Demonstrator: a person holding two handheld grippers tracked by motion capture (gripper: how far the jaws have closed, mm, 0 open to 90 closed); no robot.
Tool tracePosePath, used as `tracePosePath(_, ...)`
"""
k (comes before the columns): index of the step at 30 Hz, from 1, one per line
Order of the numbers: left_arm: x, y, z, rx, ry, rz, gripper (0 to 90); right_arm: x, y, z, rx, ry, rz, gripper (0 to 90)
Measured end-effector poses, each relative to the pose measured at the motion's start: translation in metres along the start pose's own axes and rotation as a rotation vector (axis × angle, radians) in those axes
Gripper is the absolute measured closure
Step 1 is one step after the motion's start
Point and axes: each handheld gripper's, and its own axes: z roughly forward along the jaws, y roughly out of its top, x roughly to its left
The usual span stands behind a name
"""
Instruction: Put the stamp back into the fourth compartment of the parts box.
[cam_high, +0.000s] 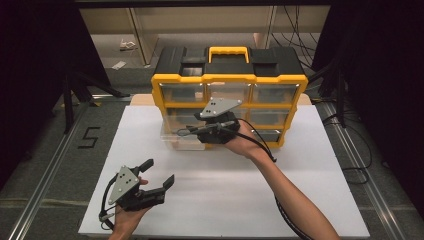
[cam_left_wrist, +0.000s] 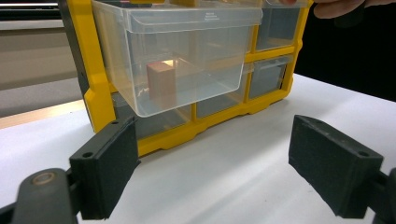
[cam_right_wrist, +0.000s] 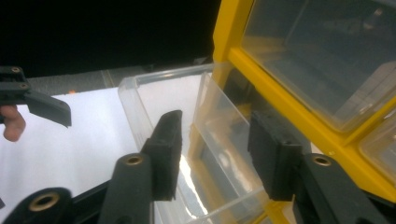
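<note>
A yellow and black organizer with clear drawers stands at the back of the white board. One clear drawer at its lower left is pulled out. In the left gripper view that drawer holds a small wooden block. My right gripper hangs over the pulled-out drawer; its jaws stand apart on either side of a clear drawer wall, pads not pressing it. My left gripper rests low near the front left of the board, open and empty, facing the organizer.
The organizer's yellow handle is on its black lid. A taped figure five marks the floor to the left. Metal rails run along both sides of the board. In the right gripper view the left gripper's jaw is at far left.
</note>
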Motion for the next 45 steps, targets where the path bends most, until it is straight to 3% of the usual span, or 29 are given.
tracePosePath(8,0.0,0.0,0.0,0.001,0.001,-0.001,15.8,0.009,0.003,-0.006,-0.028,-0.012,-0.032,37.9)
tracePosePath(14,0.001,0.0,0.0,0.0,0.002,-0.001,15.8,0.013,0.002,-0.011,-0.056,-0.019,-0.024,29.4)
tracePosePath(18,0.0,0.0,0.0,0.0,0.003,-0.001,15.8,0.016,-0.001,-0.017,-0.091,0.001,0.002,23.2)
tracePosePath(30,0.001,0.0,0.0,0.0,0.006,0.0,15.8,0.025,-0.015,-0.032,-0.158,0.031,0.066,21.5)
tracePosePath(45,0.0,0.0,-0.001,-0.001,0.004,-0.001,15.8,0.039,-0.024,-0.041,-0.193,0.062,0.086,21.0)
